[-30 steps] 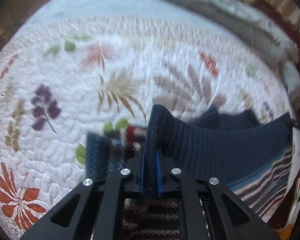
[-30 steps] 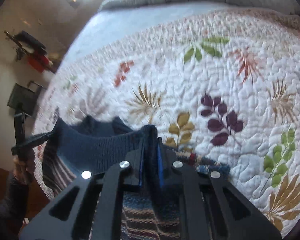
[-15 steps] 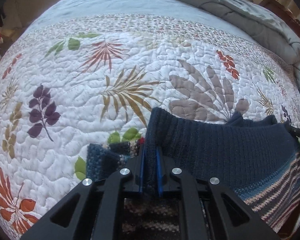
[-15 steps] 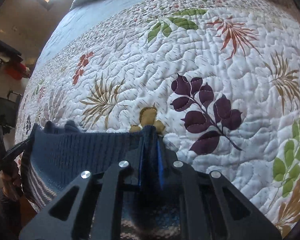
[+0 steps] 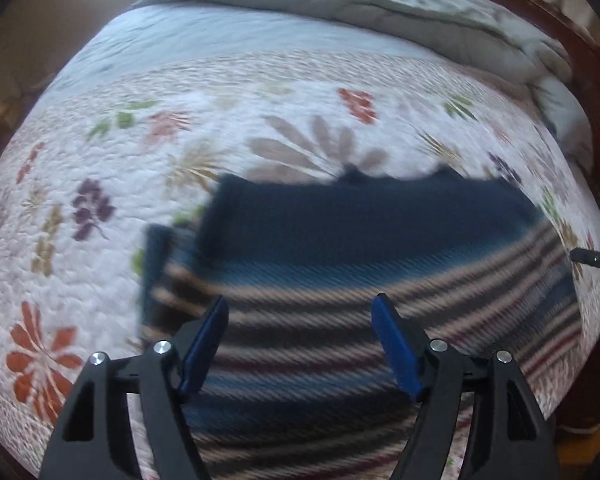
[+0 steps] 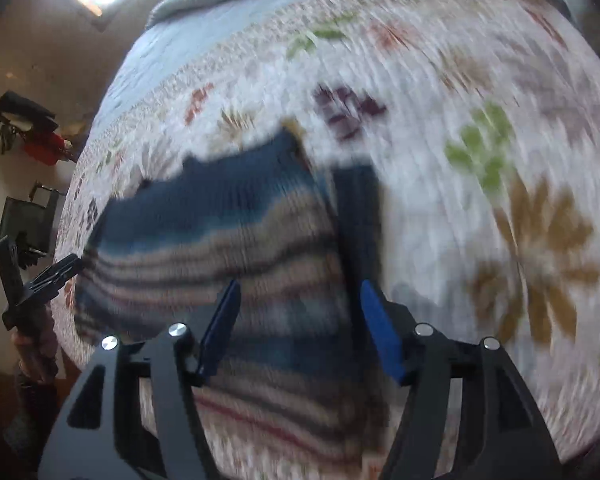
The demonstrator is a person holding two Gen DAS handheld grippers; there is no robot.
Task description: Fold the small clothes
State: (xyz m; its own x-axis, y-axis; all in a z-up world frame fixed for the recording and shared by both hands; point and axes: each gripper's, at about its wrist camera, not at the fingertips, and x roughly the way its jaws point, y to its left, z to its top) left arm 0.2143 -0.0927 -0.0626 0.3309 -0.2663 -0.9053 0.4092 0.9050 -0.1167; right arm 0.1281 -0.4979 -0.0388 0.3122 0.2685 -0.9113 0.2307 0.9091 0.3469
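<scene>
A small knit sweater (image 5: pixel 340 264), navy at the top with tan, blue and dark stripes below, lies flat on the floral quilt (image 5: pixel 100 160). A navy sleeve (image 5: pixel 156 256) sticks out at its left side. My left gripper (image 5: pixel 300 312) is open and empty, just above the striped part. In the right wrist view the sweater (image 6: pixel 228 248) lies ahead and to the left, with the sleeve (image 6: pixel 358 216) on its right. My right gripper (image 6: pixel 300 296) is open and empty over the stripes. The other gripper (image 6: pixel 48 276) shows at the sweater's far edge.
A grey duvet (image 5: pixel 400 12) is bunched at the head of the bed. A dark wooden bed frame (image 5: pixel 572 48) runs along the right. In the right wrist view, dark and red items (image 6: pixel 28 128) hang on the wall at left.
Both grippers have opened and let go of the sweater's navy edge. The sweater has dropped flat onto the quilt, and both grippers have pulled back from it.
</scene>
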